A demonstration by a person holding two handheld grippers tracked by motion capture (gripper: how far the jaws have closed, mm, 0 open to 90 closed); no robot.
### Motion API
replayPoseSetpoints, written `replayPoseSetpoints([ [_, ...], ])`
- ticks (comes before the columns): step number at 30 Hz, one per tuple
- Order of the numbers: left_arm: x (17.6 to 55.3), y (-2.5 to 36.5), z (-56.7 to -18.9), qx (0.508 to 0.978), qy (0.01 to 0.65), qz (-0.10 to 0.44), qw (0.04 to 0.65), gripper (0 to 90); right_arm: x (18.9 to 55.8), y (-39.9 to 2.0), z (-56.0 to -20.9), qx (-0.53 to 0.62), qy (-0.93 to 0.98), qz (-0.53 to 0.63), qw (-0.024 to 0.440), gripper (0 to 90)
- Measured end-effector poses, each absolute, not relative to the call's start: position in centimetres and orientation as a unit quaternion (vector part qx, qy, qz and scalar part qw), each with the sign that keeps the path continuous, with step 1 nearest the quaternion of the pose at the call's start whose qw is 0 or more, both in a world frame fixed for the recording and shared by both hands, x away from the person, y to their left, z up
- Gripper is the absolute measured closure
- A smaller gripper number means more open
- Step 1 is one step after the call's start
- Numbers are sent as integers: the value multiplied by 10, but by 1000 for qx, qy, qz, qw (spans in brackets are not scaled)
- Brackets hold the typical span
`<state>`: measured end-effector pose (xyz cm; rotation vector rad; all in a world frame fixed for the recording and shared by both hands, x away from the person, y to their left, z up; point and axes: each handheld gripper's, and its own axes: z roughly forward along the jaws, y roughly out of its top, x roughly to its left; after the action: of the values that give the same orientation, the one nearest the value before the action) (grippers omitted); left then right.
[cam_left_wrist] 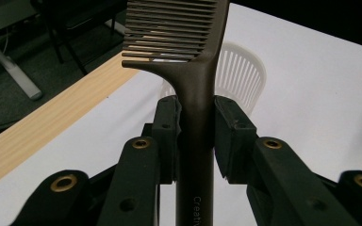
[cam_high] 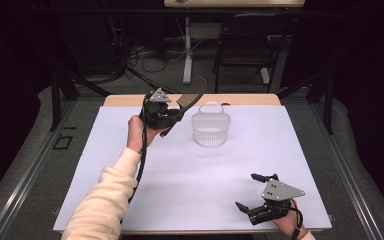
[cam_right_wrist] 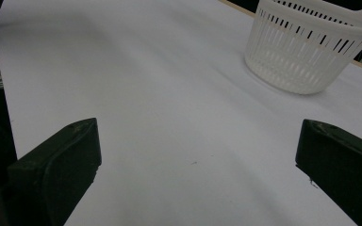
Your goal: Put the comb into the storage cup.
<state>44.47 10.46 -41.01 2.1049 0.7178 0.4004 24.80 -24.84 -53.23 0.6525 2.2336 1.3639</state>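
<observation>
A dark brown comb [cam_left_wrist: 195, 103] is clamped by its handle between the pads of my left gripper [cam_left_wrist: 195, 127], its teeth pointing up and away. In the high view the left gripper [cam_high: 172, 116] is raised above the white table cover, just left of a white slotted basket [cam_high: 210, 128], and the comb [cam_high: 189, 98] sticks out toward the far edge. The basket [cam_left_wrist: 242, 70] shows behind the comb. My right gripper [cam_high: 252, 191] rests low at the near right of the table with its jaws wide apart and nothing between them. The basket [cam_right_wrist: 306, 52] stands ahead of it.
A white sheet [cam_high: 205, 170] covers the table, with a strip of bare wood [cam_high: 125, 100] along the far edge. Beyond the table stand a black chair [cam_high: 245, 45] and a desk leg [cam_high: 187, 50] with cables on the floor.
</observation>
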Motion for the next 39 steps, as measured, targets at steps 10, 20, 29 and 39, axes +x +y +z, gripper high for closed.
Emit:
replayPoseSetpoints([
  [10, 450, 99, -409, 843, 284, 163, 426, 722, 248, -249, -532, 236, 808, 493, 220, 1],
  [20, 453, 94, -408, 844, 277, 166, 428, 722, 248, -249, -532, 236, 808, 493, 221, 1],
  [29, 456, 90, -409, 843, 276, 167, 431, 722, 248, -249, -532, 235, 808, 494, 222, 1],
  [39, 460, 86, -408, 841, 273, 168, 436, 722, 248, -249, -532, 236, 807, 495, 220, 1],
])
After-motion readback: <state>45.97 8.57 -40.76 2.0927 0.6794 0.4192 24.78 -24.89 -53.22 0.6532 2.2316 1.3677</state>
